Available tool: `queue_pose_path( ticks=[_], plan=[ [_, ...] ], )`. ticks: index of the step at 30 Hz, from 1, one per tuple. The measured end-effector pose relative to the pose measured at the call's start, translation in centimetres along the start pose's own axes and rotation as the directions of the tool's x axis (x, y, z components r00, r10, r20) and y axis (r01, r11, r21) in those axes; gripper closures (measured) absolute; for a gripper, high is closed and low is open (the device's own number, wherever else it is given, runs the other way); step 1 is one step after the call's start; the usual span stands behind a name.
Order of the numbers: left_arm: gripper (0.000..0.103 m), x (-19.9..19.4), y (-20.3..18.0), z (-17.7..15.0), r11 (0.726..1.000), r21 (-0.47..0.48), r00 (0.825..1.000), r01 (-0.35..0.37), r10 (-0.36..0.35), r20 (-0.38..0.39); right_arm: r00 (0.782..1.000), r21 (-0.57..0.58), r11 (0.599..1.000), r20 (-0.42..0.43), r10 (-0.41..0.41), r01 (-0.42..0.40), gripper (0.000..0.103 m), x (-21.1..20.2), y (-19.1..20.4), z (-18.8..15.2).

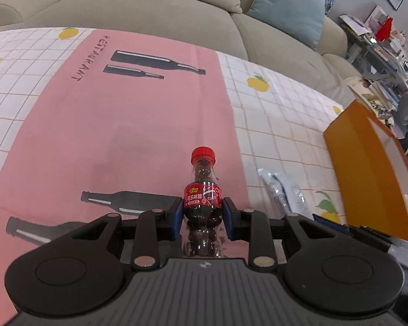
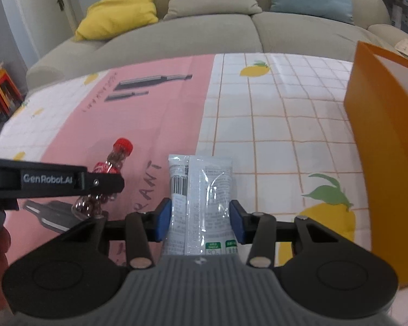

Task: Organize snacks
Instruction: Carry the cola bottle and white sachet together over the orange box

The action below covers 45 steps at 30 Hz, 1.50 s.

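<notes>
My left gripper (image 1: pixel 203 218) is shut on a small cola-candy bottle (image 1: pixel 203 203) with a red cap, its blue pads pressing on both sides of the label. The bottle also shows in the right wrist view (image 2: pixel 117 157), held by the left gripper (image 2: pixel 95 182). My right gripper (image 2: pixel 201 221) is shut on a silver-white snack packet (image 2: pixel 201 198), which also shows in the left wrist view (image 1: pixel 283 190). Both are held above the pink and white tablecloth (image 1: pixel 108 125).
An orange box (image 1: pixel 367 168) stands at the right side of the table, also in the right wrist view (image 2: pixel 380 141). A grey sofa (image 2: pixel 204 32) with yellow, beige and blue cushions runs behind the table. Cluttered shelves (image 1: pixel 380 54) stand far right.
</notes>
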<state>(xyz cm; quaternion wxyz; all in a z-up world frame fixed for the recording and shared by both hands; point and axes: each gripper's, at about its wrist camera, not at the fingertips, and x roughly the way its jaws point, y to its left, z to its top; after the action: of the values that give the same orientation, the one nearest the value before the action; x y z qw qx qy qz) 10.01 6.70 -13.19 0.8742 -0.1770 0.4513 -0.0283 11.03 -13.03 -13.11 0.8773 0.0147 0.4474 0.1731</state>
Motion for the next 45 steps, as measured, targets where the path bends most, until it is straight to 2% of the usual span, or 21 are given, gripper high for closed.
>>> queue_pose_path(
  ticks=[8,12,16,24,30,33,36,40,45],
  plan=[
    [0.069,-3.9,-3.0,0.5,0.997,0.027,0.998,0.065,-0.066,0.006,0.994,0.066,0.998,0.105,0.018,-0.025,0.059,-5.6,-1.7,1.6],
    [0.069,-5.3,-6.0,1.4,0.992,0.087,0.996,0.086,-0.087,0.013,0.988,0.067,0.998,0.154,0.01,-0.021,0.059,-8.6,-2.8,2.5],
    [0.069,-6.2,-9.7,2.8,0.977,0.141,0.987,0.157,-0.161,0.017,0.98,0.075,0.997,0.198,0.01,-0.026,0.059,-11.6,-4.7,3.3],
    [0.069,-5.1,-19.3,5.7,0.908,0.297,0.955,0.294,-0.292,-0.051,0.962,0.098,0.995,0.265,-0.062,0.037,0.059,-16.8,-11.2,4.8],
    [0.069,-2.0,-26.5,7.7,0.853,0.376,0.932,0.362,-0.338,-0.13,0.958,0.144,0.982,0.241,-0.153,0.121,0.059,-19.5,-18.0,6.2],
    [0.069,0.1,-29.0,8.1,0.836,0.383,0.919,0.392,-0.342,-0.194,0.954,0.152,0.974,0.223,-0.198,0.167,0.059,-20.0,-20.7,6.6],
    [0.069,2.5,-31.1,8.2,0.832,0.384,0.911,0.401,-0.317,-0.265,0.95,0.15,0.966,0.203,-0.237,0.209,0.059,-19.8,-23.0,6.9],
    [0.069,6.0,-34.1,8.0,0.806,0.45,0.913,0.385,-0.261,-0.314,0.95,0.127,0.96,0.16,-0.268,0.249,0.059,-18.1,-25.6,7.2],
    [0.069,10.4,-36.3,8.4,0.789,0.525,0.929,0.32,-0.151,-0.339,0.958,0.057,0.963,0.098,-0.27,0.265,0.059,-14.8,-27.8,7.7]
  ],
)
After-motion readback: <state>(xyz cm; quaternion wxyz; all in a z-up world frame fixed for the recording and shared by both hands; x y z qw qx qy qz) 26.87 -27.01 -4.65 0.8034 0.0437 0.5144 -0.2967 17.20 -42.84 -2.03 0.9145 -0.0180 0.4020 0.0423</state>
